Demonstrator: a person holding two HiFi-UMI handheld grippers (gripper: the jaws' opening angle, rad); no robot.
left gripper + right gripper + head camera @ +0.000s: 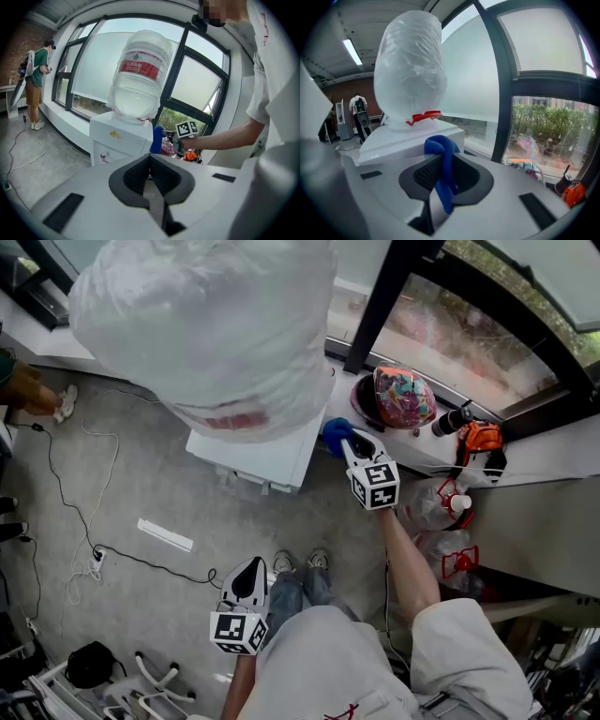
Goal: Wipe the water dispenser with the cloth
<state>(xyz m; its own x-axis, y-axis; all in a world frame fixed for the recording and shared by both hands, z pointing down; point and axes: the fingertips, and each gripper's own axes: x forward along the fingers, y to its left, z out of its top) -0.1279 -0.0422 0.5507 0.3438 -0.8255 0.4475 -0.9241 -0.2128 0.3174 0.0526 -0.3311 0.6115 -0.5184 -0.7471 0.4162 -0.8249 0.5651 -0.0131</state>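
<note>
The white water dispenser (272, 454) stands against the window sill with a big clear bottle (206, 315) upside down on top. My right gripper (349, 441) is shut on a blue cloth (334, 433) just off the dispenser's right top corner. In the right gripper view the cloth (442, 157) hangs between the pads, close to the dispenser's top edge (412, 136) and below the bottle (410, 70). My left gripper (251, 565) is held low over the floor, away from the dispenser, shut and holding nothing. The left gripper view shows the dispenser (119, 140) and the cloth (157, 138) ahead.
Cables (84, 484) and a white power strip (165, 534) lie on the grey floor to the left. On the sill to the right are a colourful bag (403, 395), an orange item (480, 439) and plastic bottles (441, 507). A person (35, 84) stands far left.
</note>
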